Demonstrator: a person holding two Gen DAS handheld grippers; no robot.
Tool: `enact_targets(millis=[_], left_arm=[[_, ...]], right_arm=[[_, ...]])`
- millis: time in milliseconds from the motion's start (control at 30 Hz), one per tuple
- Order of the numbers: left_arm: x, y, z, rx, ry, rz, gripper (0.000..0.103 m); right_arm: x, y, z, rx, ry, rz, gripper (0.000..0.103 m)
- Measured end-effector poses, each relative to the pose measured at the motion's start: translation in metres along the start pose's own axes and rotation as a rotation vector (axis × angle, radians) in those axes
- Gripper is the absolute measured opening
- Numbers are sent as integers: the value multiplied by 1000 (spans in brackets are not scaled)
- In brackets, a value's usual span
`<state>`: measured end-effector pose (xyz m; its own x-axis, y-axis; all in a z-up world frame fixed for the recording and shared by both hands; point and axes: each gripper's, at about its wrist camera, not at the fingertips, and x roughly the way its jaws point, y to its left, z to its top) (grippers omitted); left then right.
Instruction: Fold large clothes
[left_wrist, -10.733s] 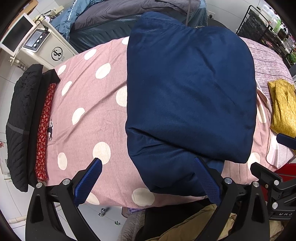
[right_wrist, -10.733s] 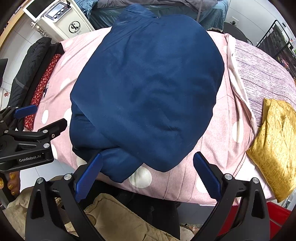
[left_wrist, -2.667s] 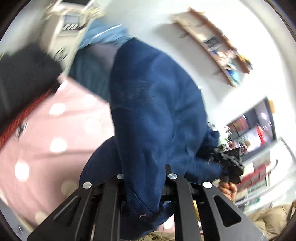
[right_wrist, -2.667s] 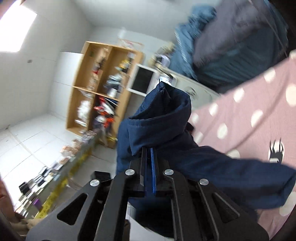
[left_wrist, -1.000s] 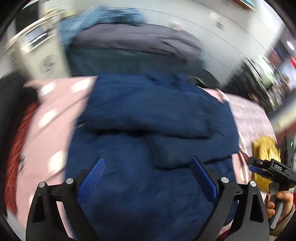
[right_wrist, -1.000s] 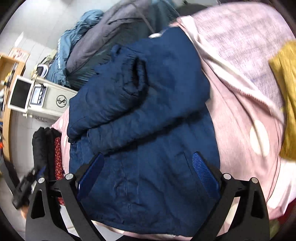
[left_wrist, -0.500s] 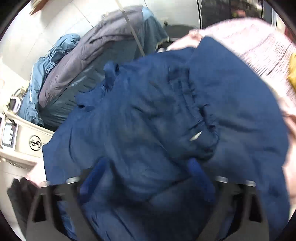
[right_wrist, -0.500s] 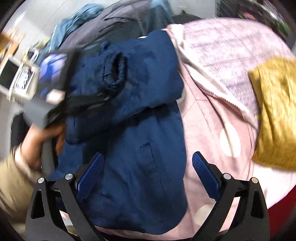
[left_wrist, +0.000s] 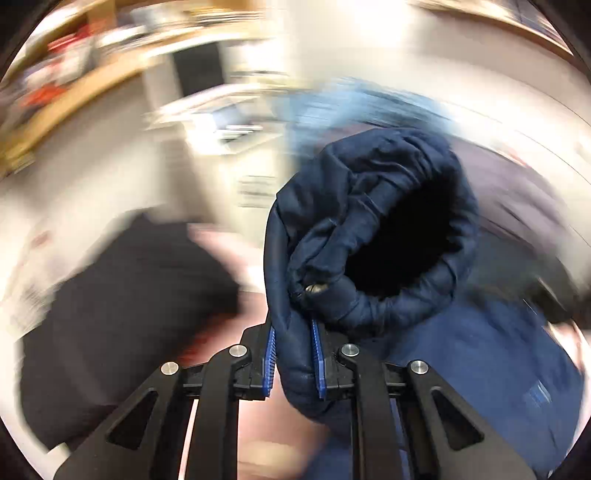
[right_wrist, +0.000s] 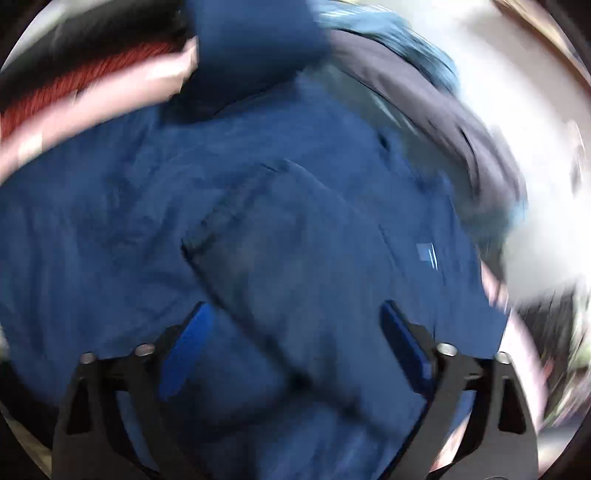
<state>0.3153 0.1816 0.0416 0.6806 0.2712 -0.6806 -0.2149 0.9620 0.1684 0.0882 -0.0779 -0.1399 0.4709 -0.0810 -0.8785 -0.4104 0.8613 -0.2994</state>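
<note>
two fisheye wrist views, both pressed close to the same padded navy blue jacket (left_wrist: 373, 236)

the left wrist view looks forward and slightly upward along its black two-finger gripper (left_wrist: 293, 358), past the jacket's cuff to blurred walls. the right wrist view looks down along its black gripper with blue pads (right_wrist: 299, 343) onto the jacket (right_wrist: 258, 229), which fills most of the frame.
</note>
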Motion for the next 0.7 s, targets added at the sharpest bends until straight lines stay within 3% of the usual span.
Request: enact_targets(millis=[33, 67, 100, 133, 233, 333, 467, 567, 633, 700], left_arm=[[5, 30, 4, -57, 1, 72, 39], [13, 75, 6, -151, 27, 170, 54], [17, 104, 3, -220, 55, 213, 82], [18, 135, -5, -301, 71, 233, 87], [14, 187, -45, -418, 92, 194, 89], [18, 179, -97, -345, 211, 183, 89], [25, 142, -162, -158, 373, 41, 89], [16, 121, -200, -95, 413, -80, 89], [5, 109, -216, -65, 423, -166, 89], [-4, 107, -225, -52, 422, -210, 89]], right_arm=[[9, 6, 6, -41, 6, -11, 75], [19, 11, 11, -78, 22, -11, 59], [32, 15, 14, -115, 59, 0, 35], [39, 15, 15, -127, 83, 0, 26], [24, -22, 12, 33, 47, -19, 13], [-8, -99, -11, 347, 11, -44, 10], [-69, -226, -82, 754, -47, -167, 10], [-129, -323, -169, 1089, -81, -333, 10], [-154, -362, -230, 1288, -35, -419, 28], [-171, -378, -285, 1439, 50, -493, 92]])
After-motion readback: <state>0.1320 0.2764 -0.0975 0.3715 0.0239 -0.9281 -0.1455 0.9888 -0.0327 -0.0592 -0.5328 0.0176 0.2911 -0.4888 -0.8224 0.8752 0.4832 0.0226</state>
